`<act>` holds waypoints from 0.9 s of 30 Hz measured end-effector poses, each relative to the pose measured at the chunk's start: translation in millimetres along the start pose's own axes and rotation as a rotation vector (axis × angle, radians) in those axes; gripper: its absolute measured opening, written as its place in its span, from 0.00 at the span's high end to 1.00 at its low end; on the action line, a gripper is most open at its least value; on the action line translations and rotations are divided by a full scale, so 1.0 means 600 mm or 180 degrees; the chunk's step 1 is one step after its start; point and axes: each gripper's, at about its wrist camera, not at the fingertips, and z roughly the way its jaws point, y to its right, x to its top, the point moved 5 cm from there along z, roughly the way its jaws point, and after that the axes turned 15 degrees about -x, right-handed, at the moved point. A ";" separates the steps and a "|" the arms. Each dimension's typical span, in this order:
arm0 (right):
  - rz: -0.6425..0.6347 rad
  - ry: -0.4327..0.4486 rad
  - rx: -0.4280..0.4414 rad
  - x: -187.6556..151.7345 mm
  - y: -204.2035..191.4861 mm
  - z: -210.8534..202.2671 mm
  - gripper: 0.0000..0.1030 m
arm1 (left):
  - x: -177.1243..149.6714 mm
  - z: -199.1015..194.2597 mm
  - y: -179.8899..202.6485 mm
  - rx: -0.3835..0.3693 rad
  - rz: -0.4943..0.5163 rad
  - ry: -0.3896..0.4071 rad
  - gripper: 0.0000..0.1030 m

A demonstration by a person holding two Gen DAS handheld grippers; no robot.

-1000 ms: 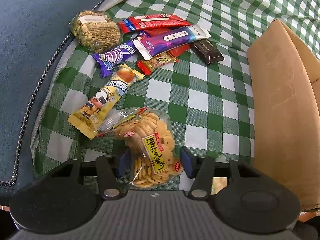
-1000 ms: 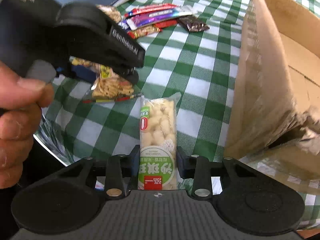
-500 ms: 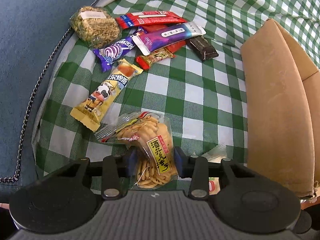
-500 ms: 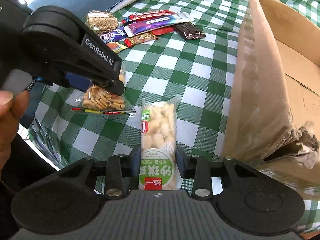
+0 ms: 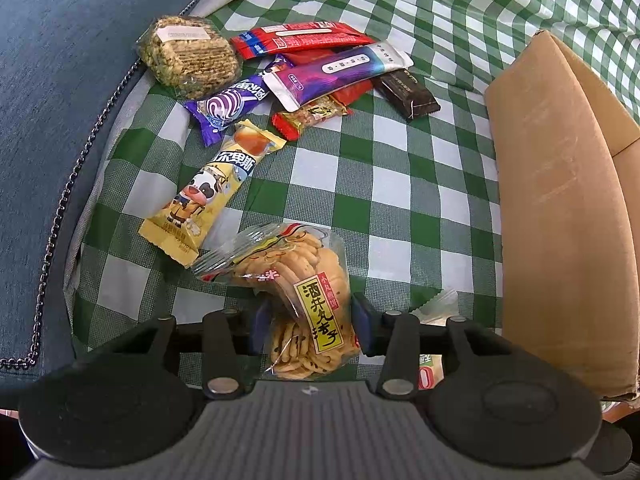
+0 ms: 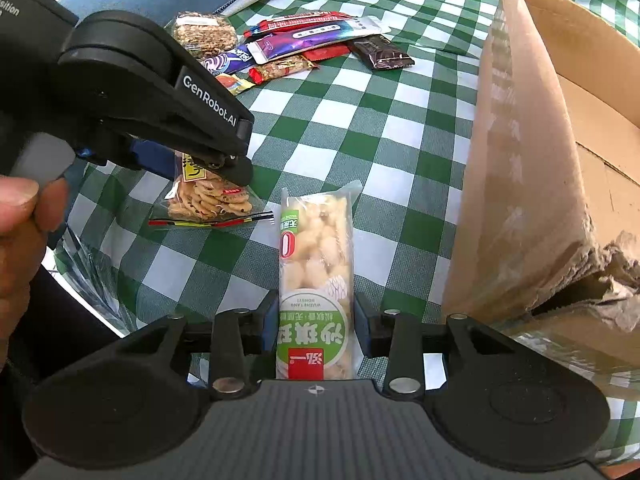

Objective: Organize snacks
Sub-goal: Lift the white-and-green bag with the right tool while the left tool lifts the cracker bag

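My left gripper is shut on a clear bag of small crackers with a yellow label, held just above the checked cloth; the bag also shows in the right wrist view under the left gripper's body. My right gripper is shut on a long green-and-white snack pack, lifted above the cloth. An open cardboard box stands to the right; its side wall shows in the left wrist view.
Several snacks lie in a pile at the far left of the green checked cloth: a yellow cow-print pack, a purple bar, a round grain cake, a red pack, a dark bar. A blue cushion borders the left.
My left gripper has closed on the cracker bag and lifted it slightly. The right gripper keeps its hold on the green pack and has risen a little.
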 end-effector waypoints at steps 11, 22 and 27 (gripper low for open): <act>0.0015 0.0043 0.0004 -0.003 0.001 -0.007 0.63 | 0.001 -0.006 0.001 -0.0063 0.0012 0.0047 0.58; 0.0082 0.0468 0.0054 0.013 0.008 -0.060 0.76 | 0.028 -0.060 0.021 -0.0408 0.0010 0.0634 0.61; 0.0109 0.0855 0.0113 0.023 0.021 -0.111 0.82 | 0.040 -0.085 0.036 -0.0474 0.0053 0.0910 0.62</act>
